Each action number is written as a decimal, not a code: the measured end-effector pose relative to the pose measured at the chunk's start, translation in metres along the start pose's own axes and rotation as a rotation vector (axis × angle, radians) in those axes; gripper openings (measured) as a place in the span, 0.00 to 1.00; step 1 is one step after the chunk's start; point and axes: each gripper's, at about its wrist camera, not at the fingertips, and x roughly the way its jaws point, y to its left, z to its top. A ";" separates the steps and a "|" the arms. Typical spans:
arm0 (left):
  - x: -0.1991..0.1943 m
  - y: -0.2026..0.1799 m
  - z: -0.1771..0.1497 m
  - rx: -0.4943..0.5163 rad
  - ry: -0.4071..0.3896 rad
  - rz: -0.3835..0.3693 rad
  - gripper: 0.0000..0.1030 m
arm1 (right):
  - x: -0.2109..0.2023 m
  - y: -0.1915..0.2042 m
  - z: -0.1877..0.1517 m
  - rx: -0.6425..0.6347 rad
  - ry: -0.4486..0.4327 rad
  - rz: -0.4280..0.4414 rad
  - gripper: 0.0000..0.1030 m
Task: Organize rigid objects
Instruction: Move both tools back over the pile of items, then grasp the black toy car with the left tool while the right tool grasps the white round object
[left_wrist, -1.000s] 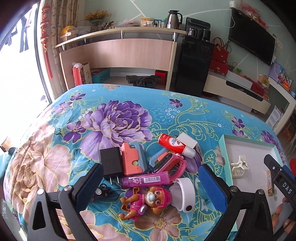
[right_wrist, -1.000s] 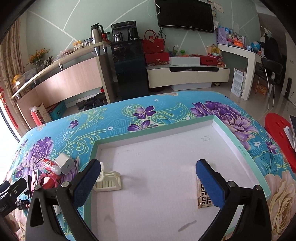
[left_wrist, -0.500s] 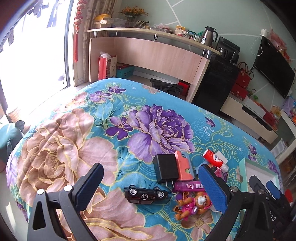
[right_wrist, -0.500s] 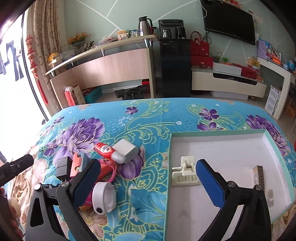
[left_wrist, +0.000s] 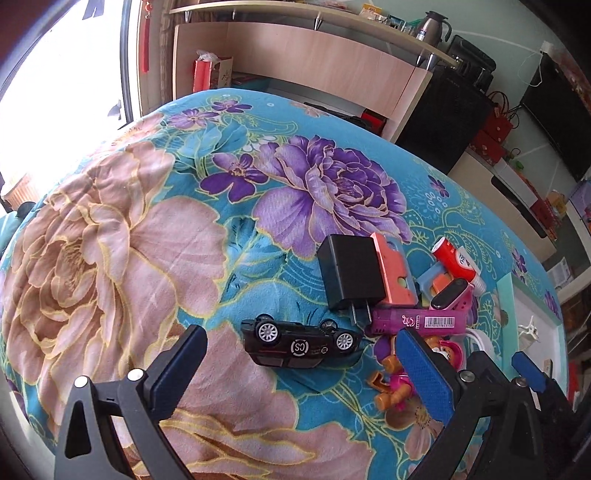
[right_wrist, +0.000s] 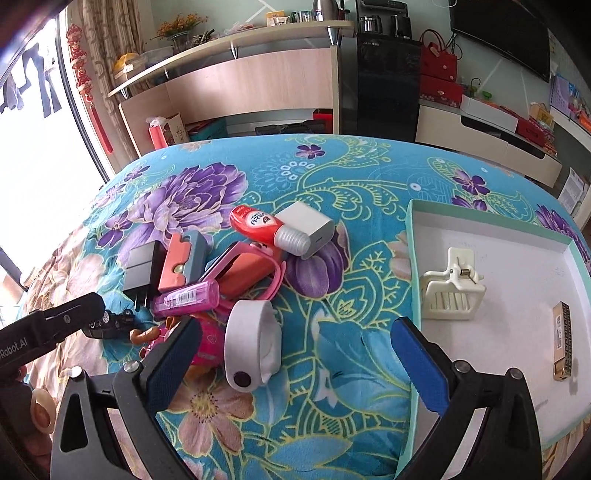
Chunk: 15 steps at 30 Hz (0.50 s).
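- Black toy car (left_wrist: 301, 341) lies on its side on the floral blanket (left_wrist: 110, 258), wheels facing the camera, long axis running left to right, just in front of the black charger (left_wrist: 349, 273) (one of each).
- Left gripper (left_wrist: 299, 373) is spread wide with nothing held, the car between its fingers.
- Right gripper (right_wrist: 295, 363) is likewise spread, near one white tape roll (right_wrist: 251, 347).
- Well right of the charger, the mint-rimmed tray (right_wrist: 412, 258) holds one white clip (right_wrist: 452, 288) and one gold bar (right_wrist: 563, 339).
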 end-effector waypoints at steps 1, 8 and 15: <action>0.002 -0.001 -0.001 0.004 0.003 0.009 1.00 | 0.002 0.001 -0.001 -0.004 0.010 0.004 0.98; 0.013 -0.005 -0.001 0.045 0.002 0.075 0.98 | 0.009 0.002 -0.004 -0.021 0.045 -0.014 0.85; 0.017 -0.003 -0.001 0.051 0.010 0.085 0.86 | 0.017 0.009 -0.009 -0.065 0.083 -0.032 0.77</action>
